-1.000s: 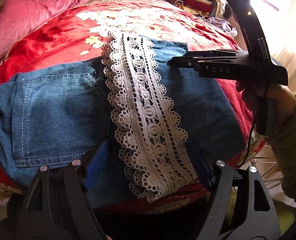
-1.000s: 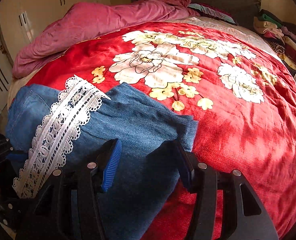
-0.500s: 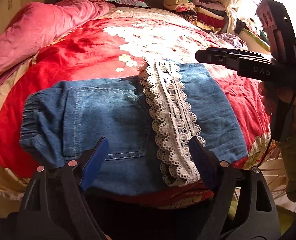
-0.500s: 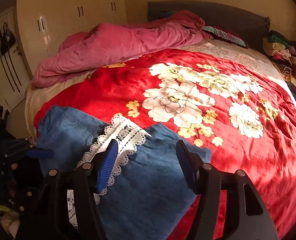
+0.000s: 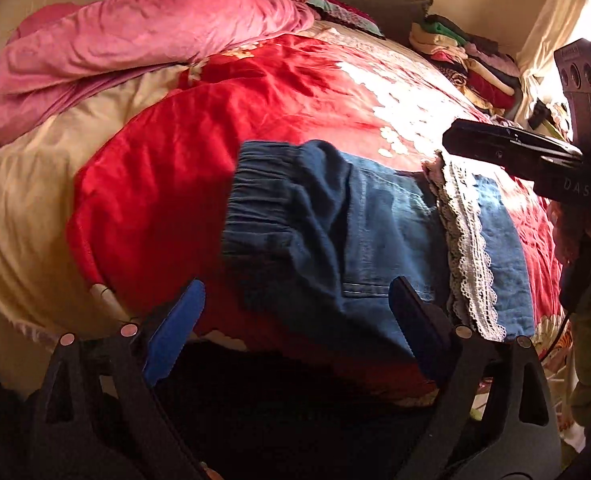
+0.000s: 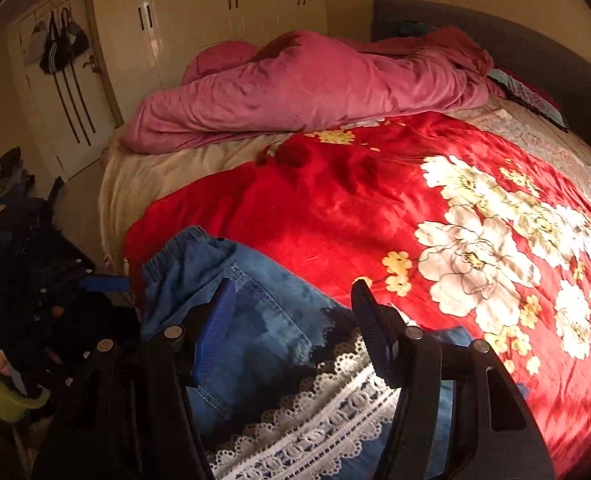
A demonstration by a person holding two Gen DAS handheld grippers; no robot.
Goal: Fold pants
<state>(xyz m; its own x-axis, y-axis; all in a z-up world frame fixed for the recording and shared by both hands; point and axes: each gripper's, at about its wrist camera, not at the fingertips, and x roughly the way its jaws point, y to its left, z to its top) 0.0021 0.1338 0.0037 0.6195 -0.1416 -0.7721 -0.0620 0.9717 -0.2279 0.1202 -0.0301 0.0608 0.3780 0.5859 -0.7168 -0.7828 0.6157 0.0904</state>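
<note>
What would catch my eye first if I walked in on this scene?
The red blanket with big white flowers, spread across the bed. On its near edge lie folded jeans with a white lace strip across them. A crumpled pink quilt is heaped at the far side, and two black hand-held grippers hover open over the jeans, holding nothing.

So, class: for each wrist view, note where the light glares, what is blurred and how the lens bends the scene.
Left wrist view: window glare whitens the red blanket flowers; jeans soft with blur. Right wrist view: sunlit lace trim; bed bulges, wardrobe leans, corners dark.
</note>
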